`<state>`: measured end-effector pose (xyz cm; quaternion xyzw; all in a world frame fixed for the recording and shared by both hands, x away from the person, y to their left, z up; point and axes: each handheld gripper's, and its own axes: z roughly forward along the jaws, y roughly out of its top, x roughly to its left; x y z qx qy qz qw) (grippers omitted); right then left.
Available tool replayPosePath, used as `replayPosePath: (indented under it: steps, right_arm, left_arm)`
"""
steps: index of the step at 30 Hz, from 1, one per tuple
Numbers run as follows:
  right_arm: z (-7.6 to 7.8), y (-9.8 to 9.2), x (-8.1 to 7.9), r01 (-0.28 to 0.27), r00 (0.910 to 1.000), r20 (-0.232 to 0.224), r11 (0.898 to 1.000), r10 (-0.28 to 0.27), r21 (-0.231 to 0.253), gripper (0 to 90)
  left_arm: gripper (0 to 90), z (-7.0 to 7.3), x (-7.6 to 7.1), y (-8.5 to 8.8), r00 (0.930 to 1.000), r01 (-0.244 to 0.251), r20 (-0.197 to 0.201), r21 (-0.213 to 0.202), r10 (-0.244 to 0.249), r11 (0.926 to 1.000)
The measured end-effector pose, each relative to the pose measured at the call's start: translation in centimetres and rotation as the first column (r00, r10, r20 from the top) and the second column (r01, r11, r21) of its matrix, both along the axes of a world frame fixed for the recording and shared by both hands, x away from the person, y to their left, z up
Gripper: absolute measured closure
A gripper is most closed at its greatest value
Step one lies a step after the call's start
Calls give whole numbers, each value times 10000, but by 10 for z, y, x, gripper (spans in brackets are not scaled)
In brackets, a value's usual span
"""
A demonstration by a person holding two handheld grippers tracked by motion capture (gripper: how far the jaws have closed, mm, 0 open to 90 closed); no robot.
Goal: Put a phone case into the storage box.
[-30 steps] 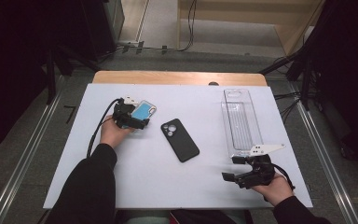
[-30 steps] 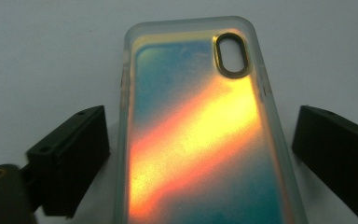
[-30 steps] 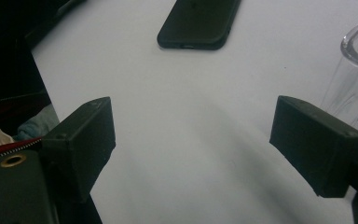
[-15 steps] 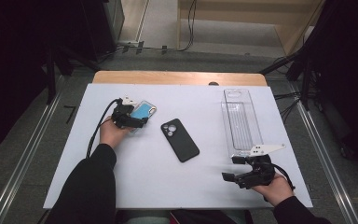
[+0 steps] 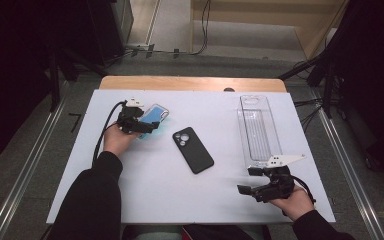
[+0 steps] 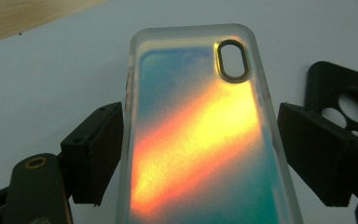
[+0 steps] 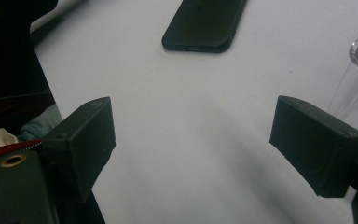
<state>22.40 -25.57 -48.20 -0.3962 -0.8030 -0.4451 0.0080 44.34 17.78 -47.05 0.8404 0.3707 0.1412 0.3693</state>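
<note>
straddling iridescent phone case (image 6: pixel 200 135), left hand-held gripper (image 6: pixel 200 154), case btm cropped, grip unclear

Change record, one entry. Left gripper (image 5: pixel 139 121): its jaws have just been closing, narrowing around the iridescent phone case (image 5: pixel 152 117), which lies lengthwise between them; in the left gripper view the left pad sits against the case's (image 6: pixel 200 135) clear edge, while a thin gap shows beside the right pad, so a firm clamp cannot be confirmed. Left gripper, position: slightly higher in the high view than in the earlier pictures, the hand lifted a little off the white tabletop (image 5: pixel 145 185). Iridescent phone case, position: the near end appears raised with the gripper, though the tilt is too slight to confirm.
</note>
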Motion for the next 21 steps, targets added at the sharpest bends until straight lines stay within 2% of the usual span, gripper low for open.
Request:
replayPosePath:
  steps: [2,5,10,12,15,21]
  right_arm:
    - [0,0,0,-14,10000,-4,10000,14,-25,122]
    - [0,1,0,-12,10000,4,10000,12,-38,122]
    - [1,1,0,20,10000,0,10000,-20,-7,122]
    - [1,0,-1,24,10000,9,10000,-24,-6,122]
    - [2,0,-2,35,10000,52,10000,-35,-7,122]
    - [3,1,-2,68,10000,-43,9999,-68,102,122]
  left_arm:
    - [175,5,-2,-2,10000,53,-18,27,-53,10000]
    - [175,11,-5,-4,9999,75,-153,-203,-78,9998]
    - [174,20,-13,-8,9996,134,-262,-345,-143,9993]
    - [174,24,-17,-9,9988,221,-437,-351,-237,9991]
    - [174,27,-23,-11,9975,384,-572,-507,-413,9980]
    - [174,32,-36,-12,9953,347,-872,-783,-415,9963]
